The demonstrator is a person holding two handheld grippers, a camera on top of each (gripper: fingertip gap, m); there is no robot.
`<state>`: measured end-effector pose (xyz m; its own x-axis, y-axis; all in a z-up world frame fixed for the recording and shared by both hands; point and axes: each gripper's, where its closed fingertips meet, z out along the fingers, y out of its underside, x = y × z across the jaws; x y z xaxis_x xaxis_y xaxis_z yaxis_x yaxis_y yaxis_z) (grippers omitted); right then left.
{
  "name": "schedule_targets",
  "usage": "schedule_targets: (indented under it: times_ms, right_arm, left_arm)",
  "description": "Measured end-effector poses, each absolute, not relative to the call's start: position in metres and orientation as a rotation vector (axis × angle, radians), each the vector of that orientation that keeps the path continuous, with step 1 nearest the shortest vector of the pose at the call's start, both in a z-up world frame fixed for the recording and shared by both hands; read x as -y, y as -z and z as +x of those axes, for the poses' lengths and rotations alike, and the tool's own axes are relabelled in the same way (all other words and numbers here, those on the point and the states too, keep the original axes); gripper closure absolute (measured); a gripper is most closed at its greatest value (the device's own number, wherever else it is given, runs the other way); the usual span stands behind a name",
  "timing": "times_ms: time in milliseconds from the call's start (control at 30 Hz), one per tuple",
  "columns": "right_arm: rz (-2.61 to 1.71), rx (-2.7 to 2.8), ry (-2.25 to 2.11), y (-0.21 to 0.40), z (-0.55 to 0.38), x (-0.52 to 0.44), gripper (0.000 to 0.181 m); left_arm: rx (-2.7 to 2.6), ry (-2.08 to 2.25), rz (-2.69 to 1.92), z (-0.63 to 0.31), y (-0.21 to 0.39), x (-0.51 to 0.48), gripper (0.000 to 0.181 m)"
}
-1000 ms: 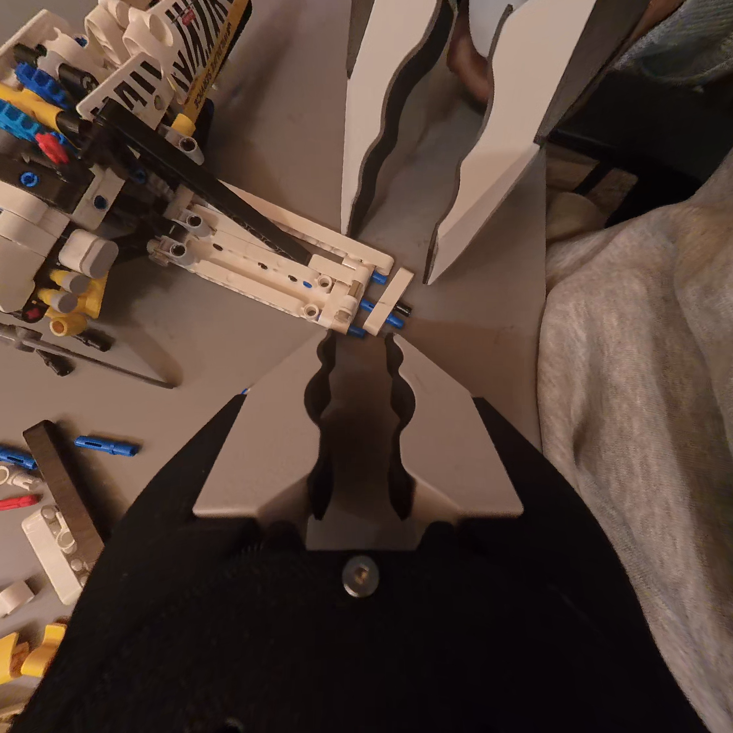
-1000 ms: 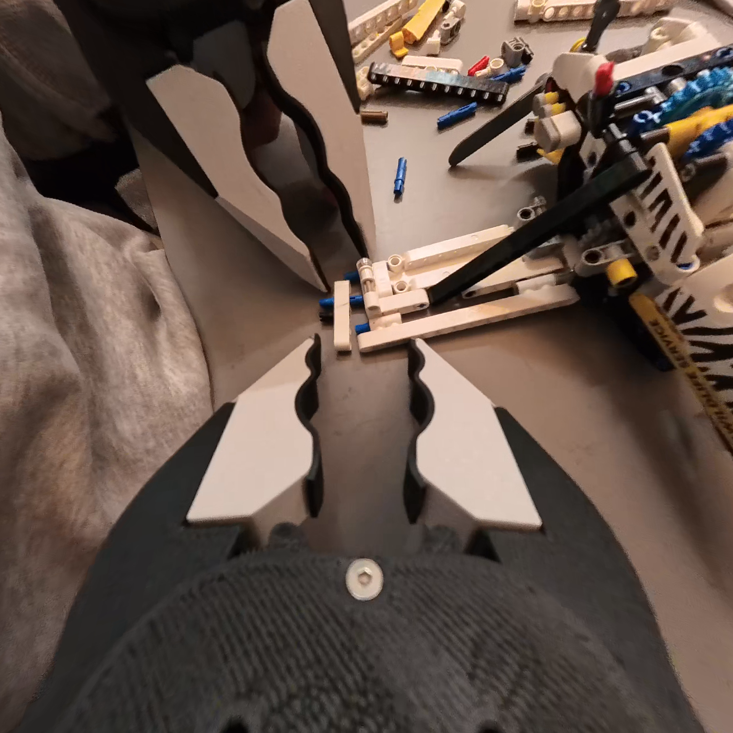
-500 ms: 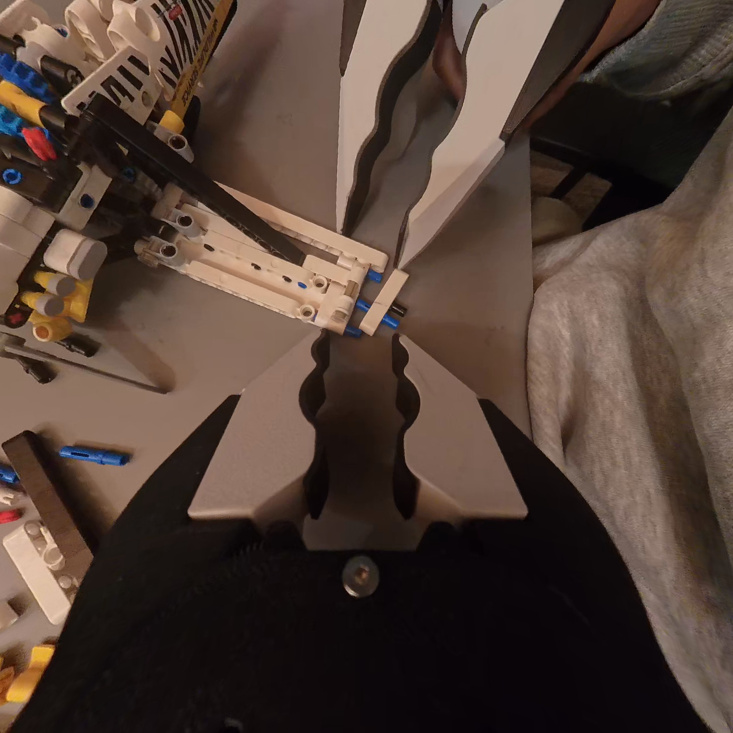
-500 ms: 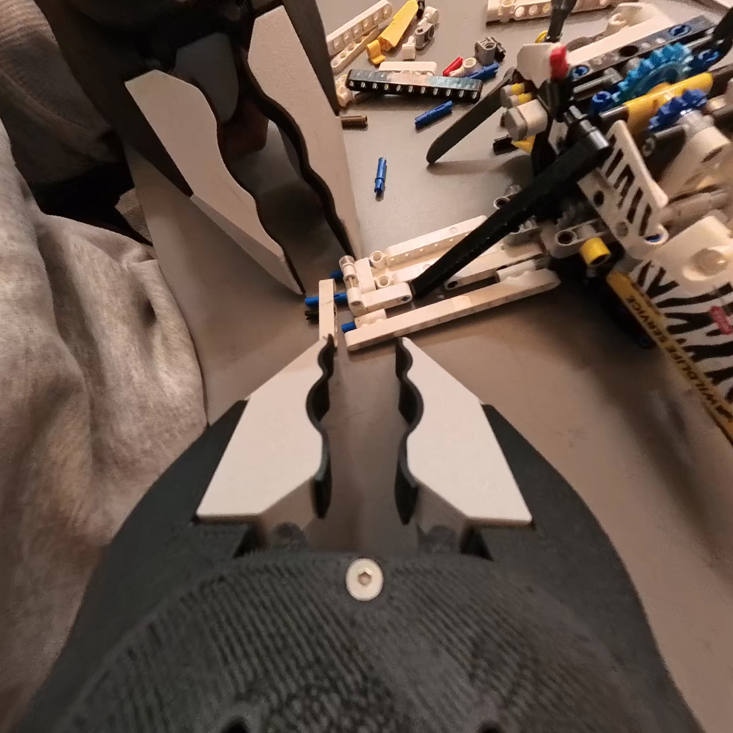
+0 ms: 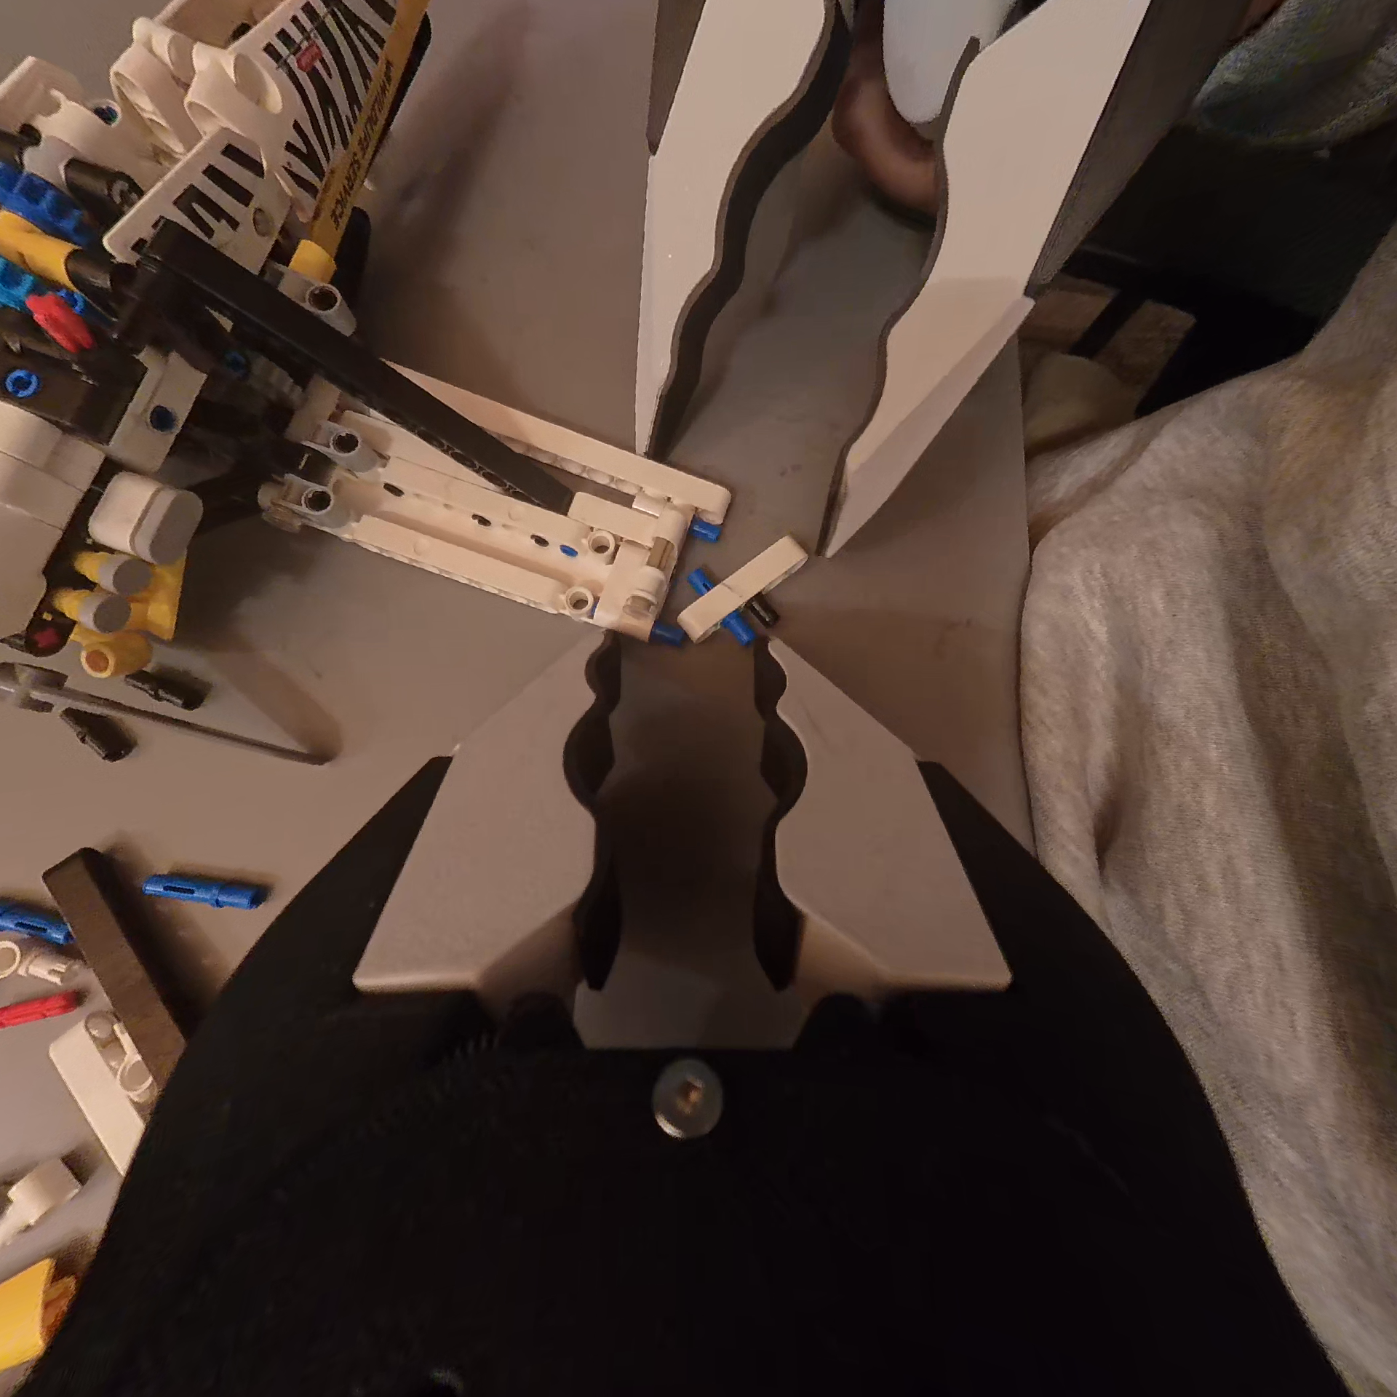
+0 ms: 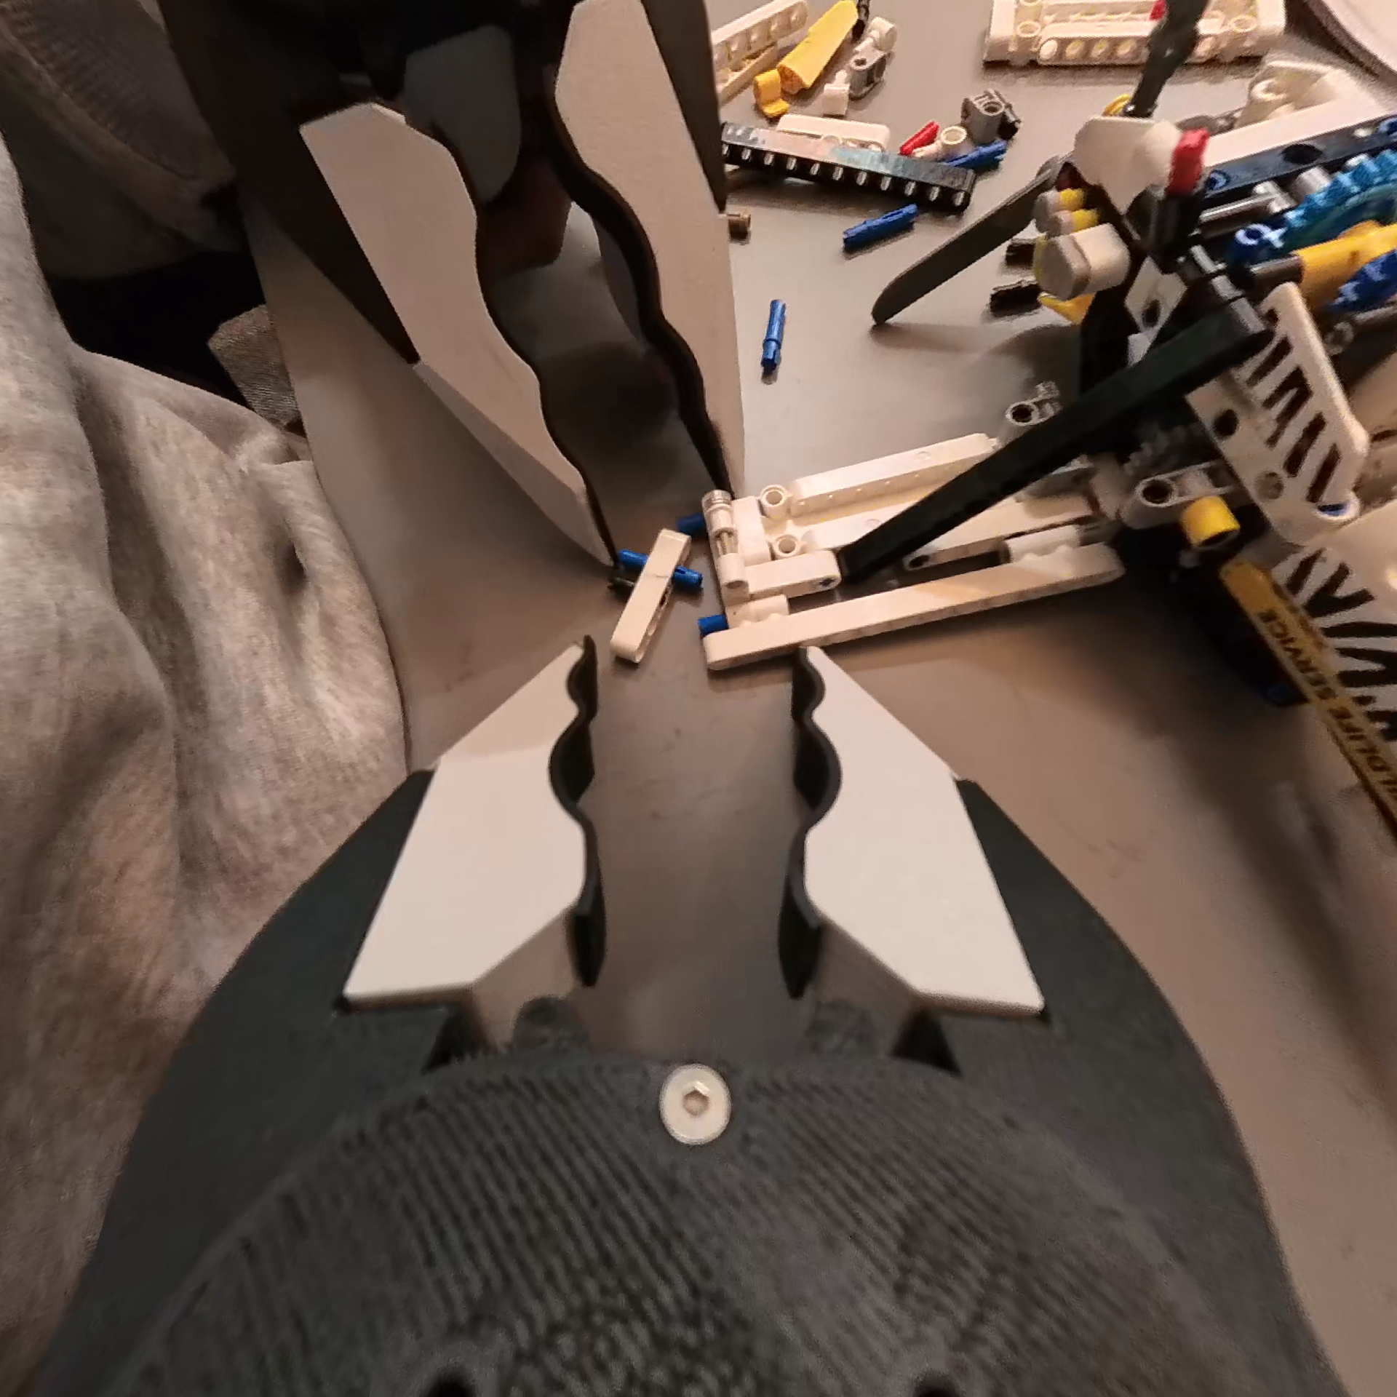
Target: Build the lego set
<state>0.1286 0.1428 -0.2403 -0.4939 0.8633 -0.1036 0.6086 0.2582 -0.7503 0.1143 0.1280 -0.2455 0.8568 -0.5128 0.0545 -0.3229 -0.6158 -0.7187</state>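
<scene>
1. Your left gripper [image 5: 684, 642] stands spread, nothing between its fingers; its tips rest low over the grey table [image 5: 469, 249].
2. Your right gripper [image 6: 692, 654] is likewise spread and empty, facing the left one across a narrow gap.
3. The small white beam [image 6: 650, 596] with blue pins [image 6: 684, 578] through it lies loose on the table in that gap, tilted, just ahead of your right gripper's left fingertip. In the left wrist view the same beam [image 5: 742, 588] sits just beyond your left gripper's right fingertip.
4. One fingertip of your left gripper, seen in the right wrist view, touches or nearly touches the pin end behind the beam; I cannot tell which.
5. The beam is apart from the white boom [image 5: 521, 529] of the Lego model [image 5: 113, 325]; the boom's end, with its own blue pins showing, lies just beside it, ahead and left of your left gripper.
6. A black strut [image 6: 1043, 484] slants down from the model onto the boom.
7. Loose parts [image 6: 847, 162] lie well beyond your right gripper, including a long black beam [image 6: 831, 178] and a single blue pin [image 6: 772, 336].
8. A grey garment [image 5: 1209, 756] lies at the table edge, right of your left gripper.
</scene>
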Motion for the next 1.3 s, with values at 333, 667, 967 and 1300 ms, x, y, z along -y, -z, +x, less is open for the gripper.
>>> schedule_targets:
  times_ms: [333, 667, 967, 1300]
  right_arm:
    - [-1.283, 2.190, -0.982, 0.243, 0.126, -0.144, 0.128]
    - [-1.332, 2.185, -1.044, 0.242, 0.124, -0.147, 0.134]
    - [-1.396, 2.200, -1.161, 0.239, 0.125, -0.147, 0.134]
    - [-1.371, 2.204, -1.098, 0.240, 0.127, -0.147, 0.130]
  left_arm:
    - [-0.581, 0.356, -2.285, 0.113, 0.245, -0.130, 0.151]
    - [-0.598, 0.313, -2.284, 0.113, 0.246, -0.130, 0.146]
    - [-0.337, 0.583, -2.255, 0.108, 0.233, -0.141, 0.153]
    - [-0.362, 0.322, -2.323, 0.102, 0.241, -0.145, 0.149]
